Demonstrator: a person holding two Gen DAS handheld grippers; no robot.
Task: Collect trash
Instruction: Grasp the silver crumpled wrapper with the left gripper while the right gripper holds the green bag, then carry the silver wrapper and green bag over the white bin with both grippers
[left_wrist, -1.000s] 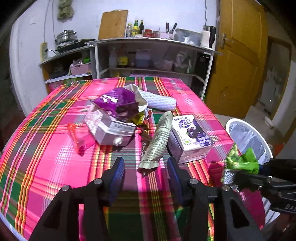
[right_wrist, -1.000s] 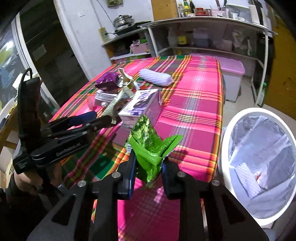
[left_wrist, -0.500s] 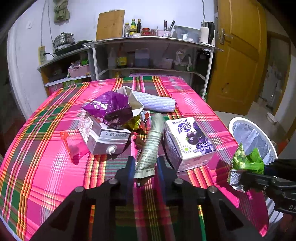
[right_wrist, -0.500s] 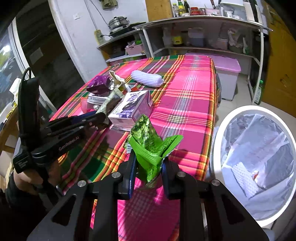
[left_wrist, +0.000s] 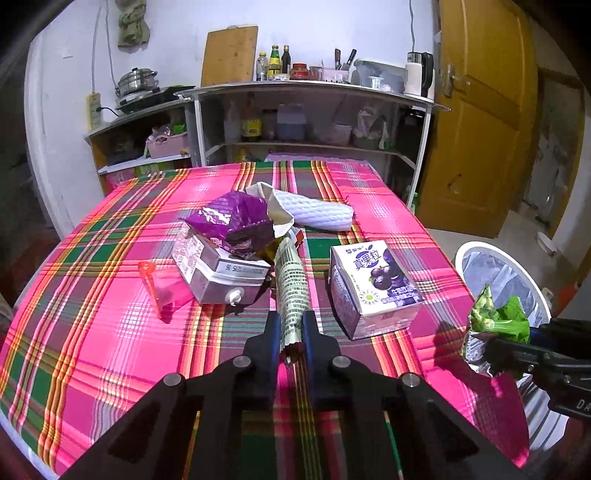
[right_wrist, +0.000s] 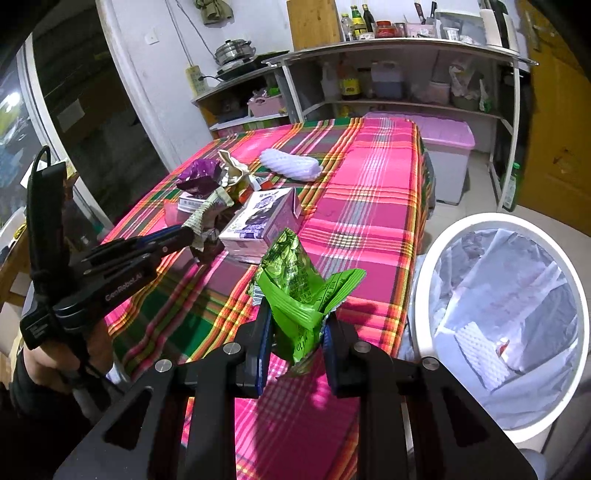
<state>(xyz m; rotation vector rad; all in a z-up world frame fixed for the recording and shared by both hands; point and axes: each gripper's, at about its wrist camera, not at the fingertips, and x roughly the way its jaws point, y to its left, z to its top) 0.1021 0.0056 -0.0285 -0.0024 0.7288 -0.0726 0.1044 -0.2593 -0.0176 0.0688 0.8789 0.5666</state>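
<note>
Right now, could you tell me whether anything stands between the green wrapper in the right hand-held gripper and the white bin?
Nothing visible does. The right hand-held gripper is shut on the green wrapper at the table's near corner, and the white bin stands open on the floor just to its right, with only air between them.

A table (left_wrist: 92, 332) covered with a pink, green and yellow checked cloth is seen. Near its middle a heap of litter is spread: a purple wrapper (left_wrist: 236, 221) laid over a grey carton (left_wrist: 221, 277), a pink pouch (left_wrist: 162, 291) just beside that carton, a white foam sleeve (left_wrist: 321, 214) farther back, and a purple drink carton (left_wrist: 373, 288) nearer the right edge
</note>
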